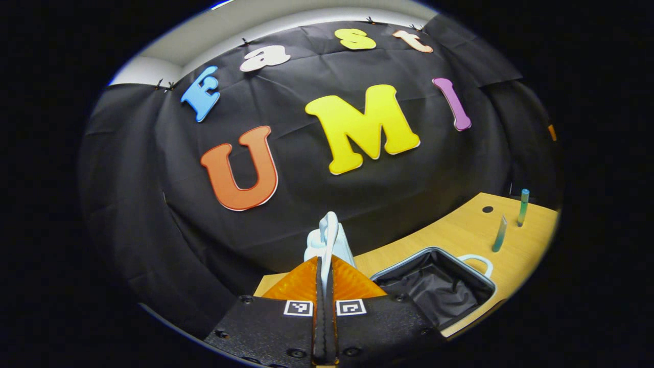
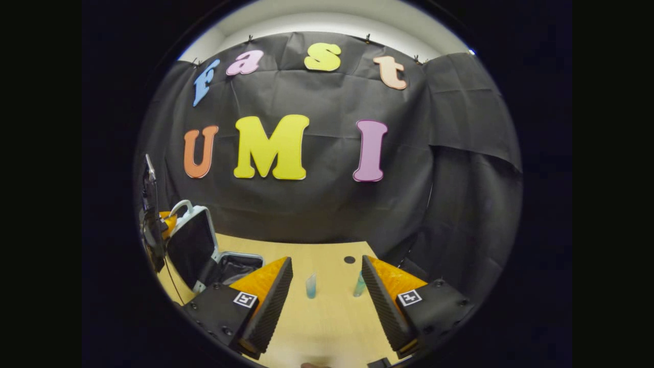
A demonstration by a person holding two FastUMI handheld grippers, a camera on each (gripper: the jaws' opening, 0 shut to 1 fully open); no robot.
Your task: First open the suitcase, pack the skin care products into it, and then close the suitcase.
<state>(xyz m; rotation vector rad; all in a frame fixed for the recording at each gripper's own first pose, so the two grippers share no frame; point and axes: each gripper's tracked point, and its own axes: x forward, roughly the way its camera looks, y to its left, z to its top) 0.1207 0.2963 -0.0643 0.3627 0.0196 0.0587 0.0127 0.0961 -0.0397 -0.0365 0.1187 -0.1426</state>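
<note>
Left gripper pinches the raised suitcase lid; right gripper hovers wide.

The open suitcase sits at the counter's left end, its lid upright on the left. Two tubes stand to its right, one left of the other, before the cloth wall.

We see the pale-blue suitcase open on the table, lid upright, dark lining bare, two teal tubes standing apart nearby
</note>
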